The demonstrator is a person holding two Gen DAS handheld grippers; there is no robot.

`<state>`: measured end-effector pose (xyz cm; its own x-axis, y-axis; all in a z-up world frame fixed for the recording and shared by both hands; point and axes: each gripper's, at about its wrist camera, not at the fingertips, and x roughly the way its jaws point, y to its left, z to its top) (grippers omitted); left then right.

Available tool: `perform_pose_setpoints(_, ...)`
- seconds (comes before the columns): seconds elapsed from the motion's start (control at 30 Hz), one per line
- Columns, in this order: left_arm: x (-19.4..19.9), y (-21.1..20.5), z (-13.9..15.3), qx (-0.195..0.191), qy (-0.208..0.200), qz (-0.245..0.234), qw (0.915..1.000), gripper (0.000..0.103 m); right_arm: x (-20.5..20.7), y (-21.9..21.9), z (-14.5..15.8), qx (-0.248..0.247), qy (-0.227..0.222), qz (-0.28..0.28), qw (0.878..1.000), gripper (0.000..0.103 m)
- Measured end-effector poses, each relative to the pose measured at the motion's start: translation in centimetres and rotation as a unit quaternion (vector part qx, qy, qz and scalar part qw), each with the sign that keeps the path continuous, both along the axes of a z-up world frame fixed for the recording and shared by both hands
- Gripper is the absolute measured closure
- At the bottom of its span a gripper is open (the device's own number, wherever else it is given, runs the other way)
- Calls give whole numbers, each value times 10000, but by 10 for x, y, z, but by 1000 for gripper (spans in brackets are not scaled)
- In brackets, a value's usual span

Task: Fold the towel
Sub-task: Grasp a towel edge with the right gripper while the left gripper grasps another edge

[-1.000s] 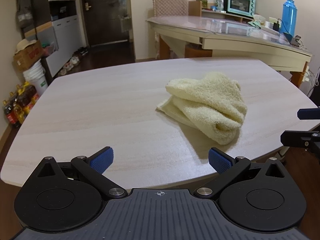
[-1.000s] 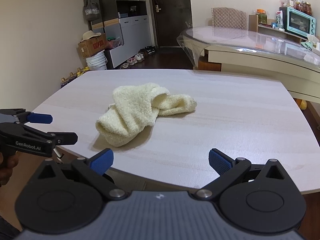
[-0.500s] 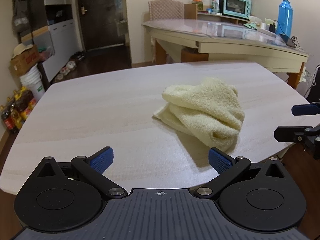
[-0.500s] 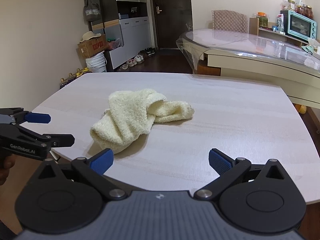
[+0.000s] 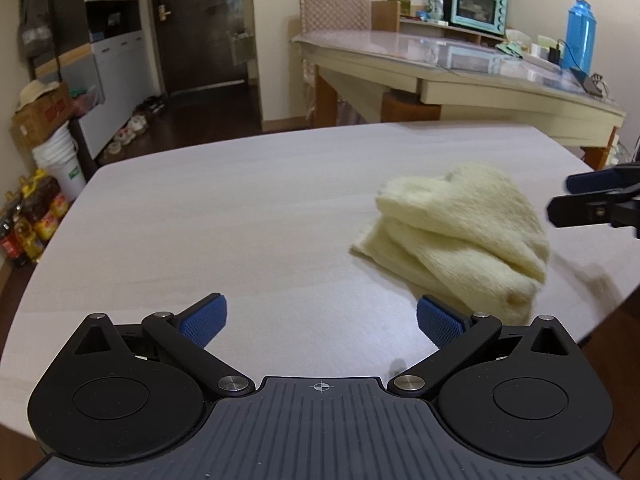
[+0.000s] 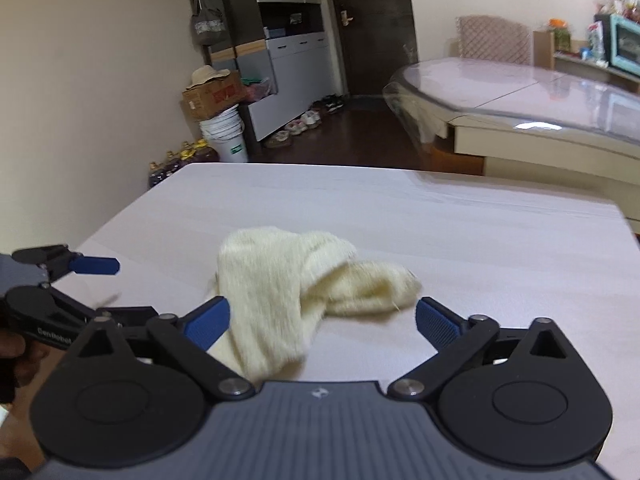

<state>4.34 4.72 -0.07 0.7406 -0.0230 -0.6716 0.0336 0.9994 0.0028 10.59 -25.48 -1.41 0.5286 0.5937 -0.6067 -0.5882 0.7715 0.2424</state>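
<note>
A crumpled cream towel (image 5: 460,240) lies bunched on the pale wood table (image 5: 240,220), near its front right edge. My left gripper (image 5: 322,322) is open and empty over the table, with the towel just ahead of its right finger. My right gripper (image 6: 322,320) is open and empty, low over the table; the towel (image 6: 288,292) lies between its fingers, with its near end by the left finger. Each gripper shows in the other's view: the right one (image 5: 588,200) at the right edge, the left one (image 6: 76,280) at the left.
A second table with a glass top (image 5: 460,60) stands behind, holding a teal toaster oven (image 5: 476,2) and a blue flask (image 5: 580,34). On the floor at left stand a white bucket (image 5: 60,164), a cardboard box and bottles (image 5: 32,220). A dark door (image 5: 196,24) is at the back.
Both grippers have moved forward over the table toward the towel. The right one has dropped low and now has the towel between its open fingers. The towel has not moved.
</note>
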Motion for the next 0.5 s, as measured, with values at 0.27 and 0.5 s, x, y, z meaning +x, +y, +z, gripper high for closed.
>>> perform_pose_setpoints(0.27, 23, 17, -3, -157, -16, 27, 9999, 0, 53, 19, -7, 274, 354, 144, 9989, 19)
perform_pose_setpoints(0.5, 37, 30, -6, -276, 4, 17, 9996, 0, 99, 35, -22, 12, 846, 389, 9957, 42)
